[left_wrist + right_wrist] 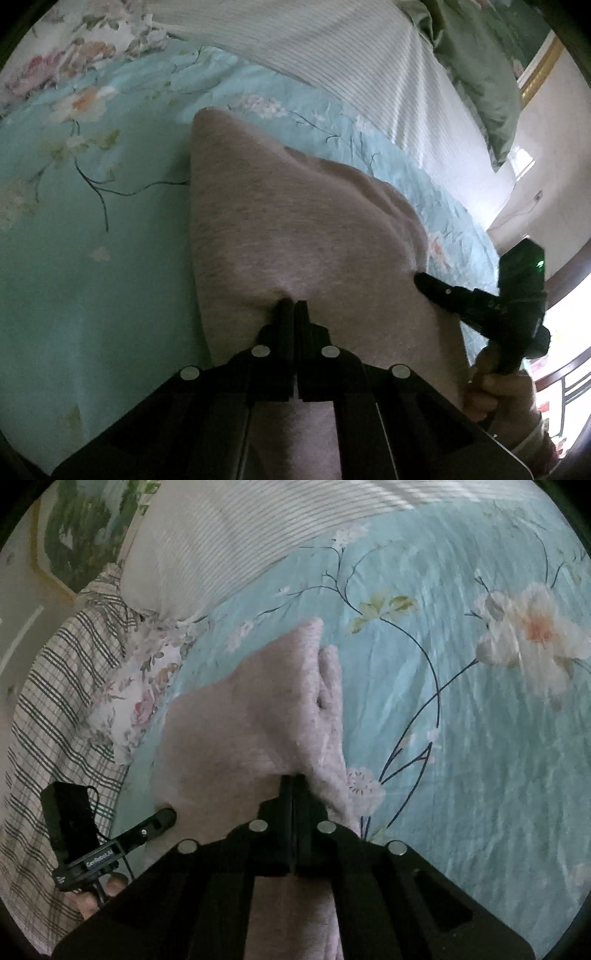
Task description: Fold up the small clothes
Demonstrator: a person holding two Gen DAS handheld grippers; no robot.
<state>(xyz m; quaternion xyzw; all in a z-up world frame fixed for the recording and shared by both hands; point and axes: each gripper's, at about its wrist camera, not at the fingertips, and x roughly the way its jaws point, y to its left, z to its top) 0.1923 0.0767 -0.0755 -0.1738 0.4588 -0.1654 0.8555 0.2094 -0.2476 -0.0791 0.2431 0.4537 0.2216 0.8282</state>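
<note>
floral bedspread (92, 221), striped pillow (351, 62), plaid blanket (55, 701)

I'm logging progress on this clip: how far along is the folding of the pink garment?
Done: the fuzzy pale pink garment looks doubled over, a second layer showing along one edge. In hand: the left gripper and right gripper each pinch its near edge, lifting it over the teal floral bedsheet. Left: laying it flat and neat; no finished pile is visible.

A pale pink garment (295, 221) is seen on a light blue, flower-printed sheet (92, 258) beside a white, thin-striped pillow (332, 48).
</note>
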